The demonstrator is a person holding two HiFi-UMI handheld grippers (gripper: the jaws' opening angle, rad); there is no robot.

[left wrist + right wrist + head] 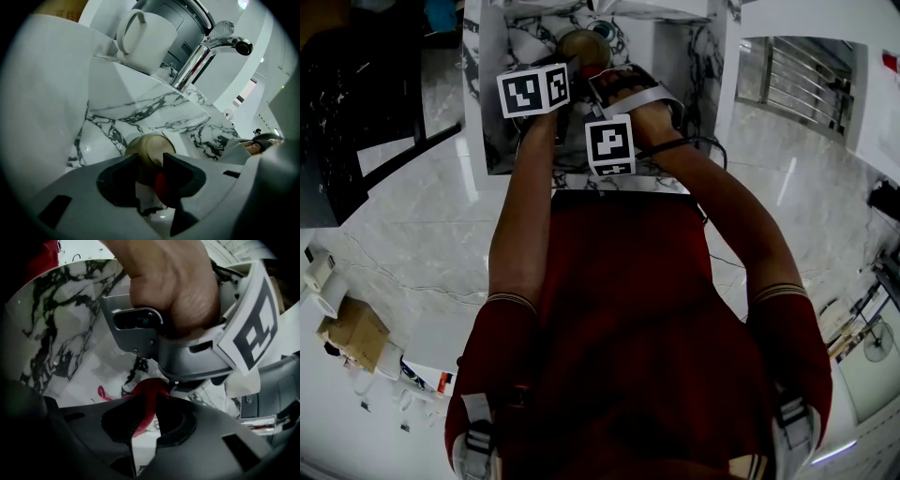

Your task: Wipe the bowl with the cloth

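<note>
Faucet (206, 51), mug (145, 42) behind; left hand-held gripper (150, 160) grips bowl (151, 144), right hand-held gripper (149, 403) clamps cloth (149, 386).

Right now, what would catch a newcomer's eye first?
The left claw grips a tan bowl over the black-veined marble sink. The right claw pinches a red cloth close by. Behind stand a chrome faucet and a white mug.

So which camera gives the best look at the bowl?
The left gripper view: the bowl sits centred and close, clamped in the left tool. The head view shows it small, partly covered. The right gripper view shows none of it, only a hand and the cloth.
</note>
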